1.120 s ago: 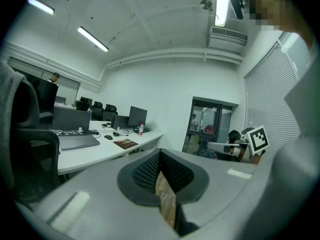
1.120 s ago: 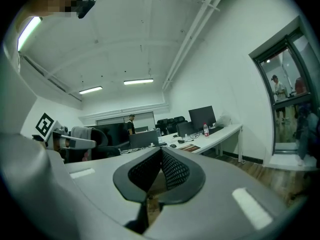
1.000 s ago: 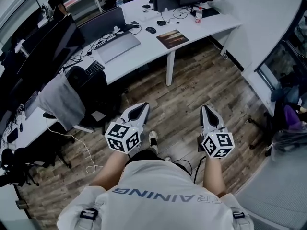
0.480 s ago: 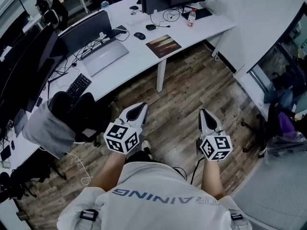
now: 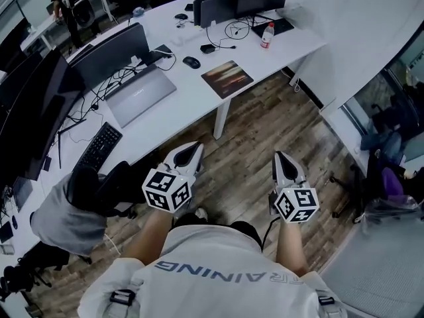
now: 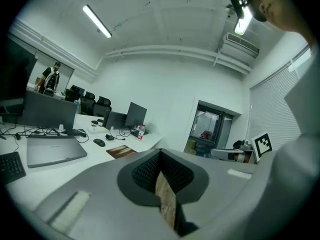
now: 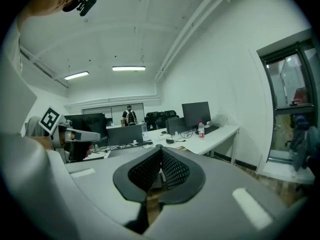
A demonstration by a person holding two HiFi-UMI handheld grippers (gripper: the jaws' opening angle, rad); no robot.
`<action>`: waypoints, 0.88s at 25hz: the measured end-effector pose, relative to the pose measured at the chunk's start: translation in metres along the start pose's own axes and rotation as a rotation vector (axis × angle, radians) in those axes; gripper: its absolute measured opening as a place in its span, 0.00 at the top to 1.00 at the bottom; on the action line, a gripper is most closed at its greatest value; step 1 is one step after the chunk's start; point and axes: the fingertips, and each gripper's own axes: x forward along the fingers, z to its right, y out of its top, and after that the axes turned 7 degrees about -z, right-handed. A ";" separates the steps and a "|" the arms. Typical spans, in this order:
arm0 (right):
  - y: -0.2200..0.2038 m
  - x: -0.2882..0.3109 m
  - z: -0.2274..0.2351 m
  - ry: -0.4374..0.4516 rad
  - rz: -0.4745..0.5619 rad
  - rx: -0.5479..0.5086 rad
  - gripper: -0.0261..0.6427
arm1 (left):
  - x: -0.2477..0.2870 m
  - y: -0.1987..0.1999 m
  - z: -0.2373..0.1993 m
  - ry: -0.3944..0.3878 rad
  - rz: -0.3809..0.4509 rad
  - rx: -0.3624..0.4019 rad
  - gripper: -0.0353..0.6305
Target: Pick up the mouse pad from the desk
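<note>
The mouse pad (image 5: 227, 78) is seen from the head view as a flat dark rectangle printed with a brownish, streaked picture. It is laid at a slant on the white desk (image 5: 199, 108), near the front edge, close to a black mouse (image 5: 191, 62) and well apart from both grippers. Nothing is rested on it.

The left gripper (image 5: 191, 152) and the right gripper (image 5: 284, 161) are held over the wooden floor (image 5: 265, 124), short of the desk. Each pair of jaws is brought together at the tips, with nothing between them (only floor is glimpsed through the slit lower down).

In the left gripper view the pad is reduced to a thin brown sliver beyond the closed jaws, and its print cannot be read. In the right gripper view it cannot be made out with certainty behind the gripper's own body, though a bottle (image 7: 201, 129) on the desk is shown plainly.

A standing person (image 7: 129, 115) at the room's far end is shown whole by the gripper views, but is only partly caught at the head view's top edge.
</note>
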 end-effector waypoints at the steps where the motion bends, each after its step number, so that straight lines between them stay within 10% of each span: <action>1: -0.001 0.007 -0.002 -0.003 -0.005 -0.002 0.94 | 0.004 0.002 -0.006 -0.005 -0.002 -0.003 0.95; 22: 0.065 0.165 0.079 0.139 -0.017 -0.011 0.94 | 0.127 0.059 -0.072 0.136 0.011 -0.023 0.95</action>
